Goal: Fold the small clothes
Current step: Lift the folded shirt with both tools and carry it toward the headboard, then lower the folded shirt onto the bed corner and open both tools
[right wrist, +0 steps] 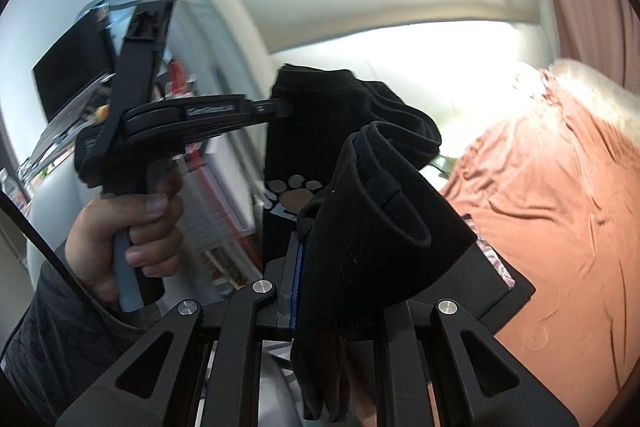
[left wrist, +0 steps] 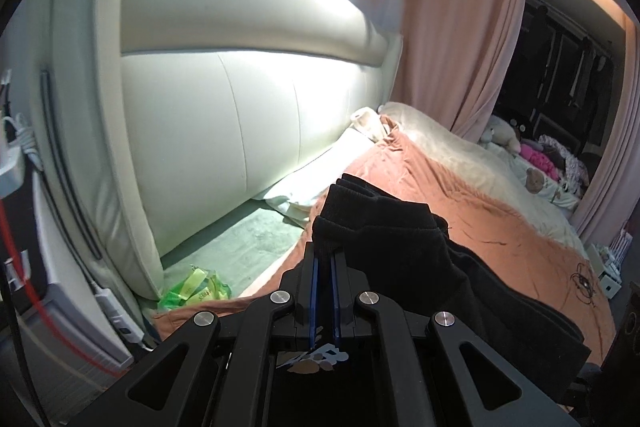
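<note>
A small black garment (left wrist: pixel 400 243) with a paw print hangs in the air over the bed, stretched between both grippers. My left gripper (left wrist: pixel 325 253) is shut on one ribbed corner of it, blue pads pressed together on the cloth. The same black garment (right wrist: pixel 360 195) drapes over my right gripper (right wrist: pixel 304 247), which is shut on another edge; cloth hides its right finger. In the right wrist view the left gripper (right wrist: pixel 286 109) appears side-on at the garment's far corner, held by a hand (right wrist: pixel 120 227).
An orange-brown sheet (left wrist: pixel 500 219) covers the bed, with a cream padded headboard (left wrist: pixel 224 79) at the left. A green plastic wrapper (left wrist: pixel 192 287) lies by the headboard. Pillows (left wrist: pixel 320 175), soft toys (left wrist: pixel 532 163) and a pink curtain (left wrist: pixel 460 27) sit beyond.
</note>
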The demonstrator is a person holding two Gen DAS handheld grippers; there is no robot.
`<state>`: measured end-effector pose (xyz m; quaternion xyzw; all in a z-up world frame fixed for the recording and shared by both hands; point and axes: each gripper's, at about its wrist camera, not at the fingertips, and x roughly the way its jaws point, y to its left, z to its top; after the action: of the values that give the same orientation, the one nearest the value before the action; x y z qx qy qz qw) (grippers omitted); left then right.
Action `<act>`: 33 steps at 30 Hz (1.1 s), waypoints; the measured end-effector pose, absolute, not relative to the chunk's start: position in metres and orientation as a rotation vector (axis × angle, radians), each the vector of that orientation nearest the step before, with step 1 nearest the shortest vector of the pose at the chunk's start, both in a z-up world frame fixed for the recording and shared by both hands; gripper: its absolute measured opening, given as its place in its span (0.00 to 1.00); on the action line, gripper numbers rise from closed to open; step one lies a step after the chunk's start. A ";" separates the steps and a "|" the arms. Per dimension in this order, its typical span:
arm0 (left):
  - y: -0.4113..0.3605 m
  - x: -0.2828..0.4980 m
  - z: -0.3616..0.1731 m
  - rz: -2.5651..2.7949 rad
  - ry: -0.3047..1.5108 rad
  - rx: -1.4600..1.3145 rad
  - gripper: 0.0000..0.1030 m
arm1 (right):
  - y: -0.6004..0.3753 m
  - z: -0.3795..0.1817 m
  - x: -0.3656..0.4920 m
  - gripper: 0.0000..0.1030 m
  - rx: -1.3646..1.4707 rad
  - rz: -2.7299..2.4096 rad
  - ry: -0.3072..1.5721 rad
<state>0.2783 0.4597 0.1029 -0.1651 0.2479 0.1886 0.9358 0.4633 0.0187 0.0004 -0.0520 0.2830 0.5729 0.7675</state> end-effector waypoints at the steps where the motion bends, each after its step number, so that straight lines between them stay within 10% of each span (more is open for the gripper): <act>1: 0.462 0.288 0.098 0.387 0.518 -0.340 0.05 | 0.016 -0.003 0.476 0.10 -0.102 1.235 0.626; 17: 0.492 0.428 0.018 0.447 0.671 -0.338 0.08 | -0.007 -0.097 0.652 0.11 0.003 1.053 0.859; 20: 0.492 0.447 -0.002 0.481 0.739 -0.321 0.42 | 0.007 -0.118 0.673 0.21 -0.034 0.905 0.927; 23: 0.484 0.446 -0.014 0.473 0.747 -0.309 0.57 | -0.014 -0.131 0.691 0.69 0.001 0.842 0.935; 33: 0.456 0.413 -0.027 0.428 0.820 -0.325 0.57 | -0.065 -0.127 0.696 0.71 0.032 0.875 0.985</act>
<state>0.4128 0.4564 -0.0273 -0.1561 0.3937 0.2056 0.8822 0.6959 -0.0650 -0.1272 0.0149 0.4575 0.4067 0.7906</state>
